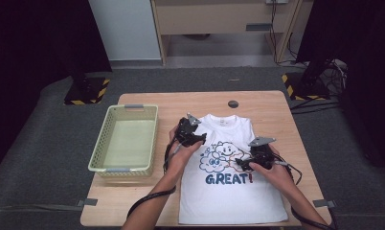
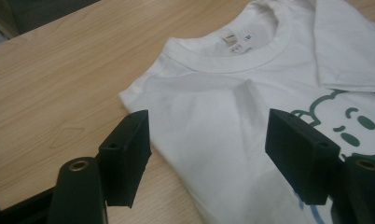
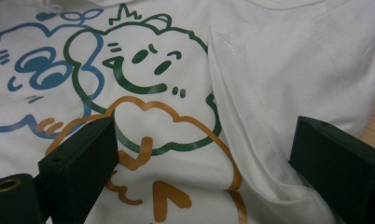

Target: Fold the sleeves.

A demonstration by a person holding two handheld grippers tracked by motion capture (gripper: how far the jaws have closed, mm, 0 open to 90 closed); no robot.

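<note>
A white T-shirt [image 1: 229, 196] with a cartoon print and the word "GREAT!" lies flat on the wooden table [image 1: 147, 101], collar away from me and its sleeves folded inward. My left gripper [image 1: 193, 135] hovers over the shirt's left shoulder. In the left gripper view this gripper [image 2: 209, 126] stands open, with the shirt's edge [image 2: 195, 107] below its jaws and untouched. My right gripper [image 1: 245, 162] is over the print at the shirt's right side. Seen in the right gripper view, it [image 3: 204, 128] is open above the printed figures [image 3: 143, 93] and a fold of cloth [image 3: 232, 102].
A pale green plastic basket [image 1: 100, 143], with nothing in it, stands on the table's left part beside the shirt. A small dark round cap [image 1: 233, 104] sits in the tabletop beyond the collar. Bare wood [image 2: 59, 79] lies left of the shirt's shoulder.
</note>
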